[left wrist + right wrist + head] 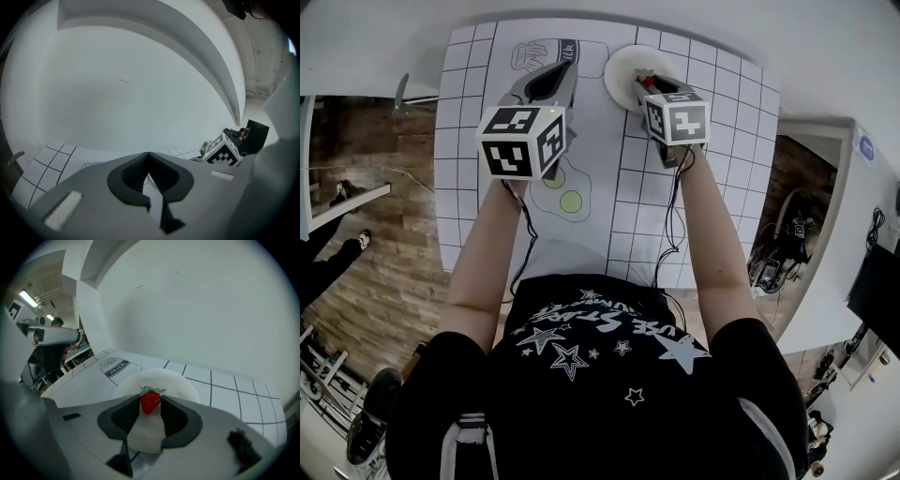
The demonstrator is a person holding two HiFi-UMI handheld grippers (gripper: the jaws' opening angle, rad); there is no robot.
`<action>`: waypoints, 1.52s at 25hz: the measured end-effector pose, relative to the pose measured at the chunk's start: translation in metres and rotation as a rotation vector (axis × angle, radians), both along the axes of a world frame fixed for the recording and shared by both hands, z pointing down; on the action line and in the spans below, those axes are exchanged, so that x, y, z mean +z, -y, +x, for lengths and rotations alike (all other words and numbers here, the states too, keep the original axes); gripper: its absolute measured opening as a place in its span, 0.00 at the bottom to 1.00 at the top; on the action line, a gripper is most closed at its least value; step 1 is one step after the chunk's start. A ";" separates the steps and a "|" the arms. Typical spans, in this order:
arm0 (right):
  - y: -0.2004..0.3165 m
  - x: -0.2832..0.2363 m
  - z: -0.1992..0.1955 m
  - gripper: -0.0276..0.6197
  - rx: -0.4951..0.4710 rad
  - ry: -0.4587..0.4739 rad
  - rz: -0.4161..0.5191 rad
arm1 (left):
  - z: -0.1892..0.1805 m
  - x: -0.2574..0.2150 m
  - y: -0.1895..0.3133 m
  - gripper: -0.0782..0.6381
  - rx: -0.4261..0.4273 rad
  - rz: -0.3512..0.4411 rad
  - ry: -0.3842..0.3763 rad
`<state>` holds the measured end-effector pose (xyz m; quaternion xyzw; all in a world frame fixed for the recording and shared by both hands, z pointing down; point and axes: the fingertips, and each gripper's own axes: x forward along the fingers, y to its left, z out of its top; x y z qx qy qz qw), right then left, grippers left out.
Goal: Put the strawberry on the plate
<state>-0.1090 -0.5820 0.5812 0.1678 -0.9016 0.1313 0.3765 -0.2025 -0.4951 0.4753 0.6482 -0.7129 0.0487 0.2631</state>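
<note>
Right gripper view: right hand-held gripper [151,398] clamps the strawberry [150,404] over the plate [182,383], lowering and release likely next; left hand-held gripper [148,155] hangs closed, empty

Item count, table and tools.
Strawberry [150,403]: 1. White plate [185,383]: 1. Gridded table [722,187]: 1. Tools: 2, the left tool [148,157] and the right tool [151,397]. Marker cubes: 2, the left marker cube [523,141] and the right marker cube [677,118]. Printed drawings: 2, the milk carton drawing [539,52] and the fried-egg drawing [562,192], which has 2 yolks. Person [609,375]: 1.
</note>
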 end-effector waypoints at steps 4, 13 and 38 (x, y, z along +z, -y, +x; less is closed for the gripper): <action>0.002 0.000 0.002 0.27 0.009 -0.011 0.005 | 0.000 -0.002 -0.003 0.12 -0.001 0.001 0.000; 0.002 -0.003 0.010 0.29 0.056 -0.015 -0.004 | -0.001 -0.009 -0.013 0.12 -0.004 0.008 0.011; -0.064 -0.111 0.065 0.09 0.407 0.150 0.136 | 0.003 -0.052 -0.106 0.12 0.112 0.111 0.010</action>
